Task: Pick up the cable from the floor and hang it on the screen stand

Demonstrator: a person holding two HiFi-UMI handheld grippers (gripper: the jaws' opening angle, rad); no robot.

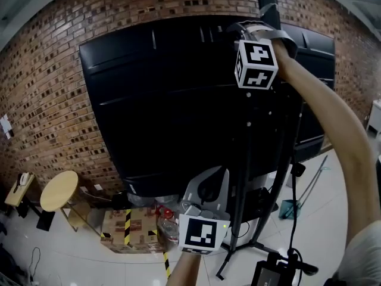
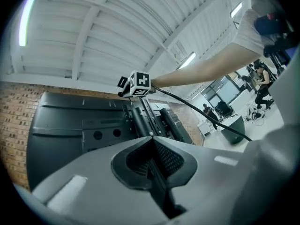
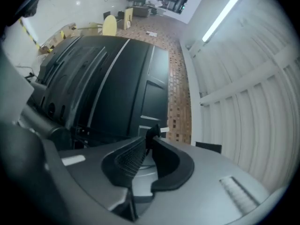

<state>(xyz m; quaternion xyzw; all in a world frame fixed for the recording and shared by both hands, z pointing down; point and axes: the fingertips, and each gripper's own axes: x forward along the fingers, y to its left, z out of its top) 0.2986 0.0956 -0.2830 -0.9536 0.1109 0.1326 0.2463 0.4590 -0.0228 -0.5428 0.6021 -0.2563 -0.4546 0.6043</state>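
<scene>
Cool white light falls from ceiling strip lamps (image 3: 220, 15), which burn out to plain white in both gripper views, and the pale floor (image 1: 315, 213) shines bright. The black screen (image 1: 178, 100) sits nearly featureless in shadow, with thin highlights along its ridges. Wide-angle lenses bow the brick wall (image 1: 47, 100) and darken every corner, and the nearest foreground in both gripper views is soft.

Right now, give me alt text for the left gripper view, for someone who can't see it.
A raised arm holds the right gripper at the top of the back of a black screen, with a black cable trailing from it down to the right. The left gripper's shut jaws fill the foreground.
</scene>
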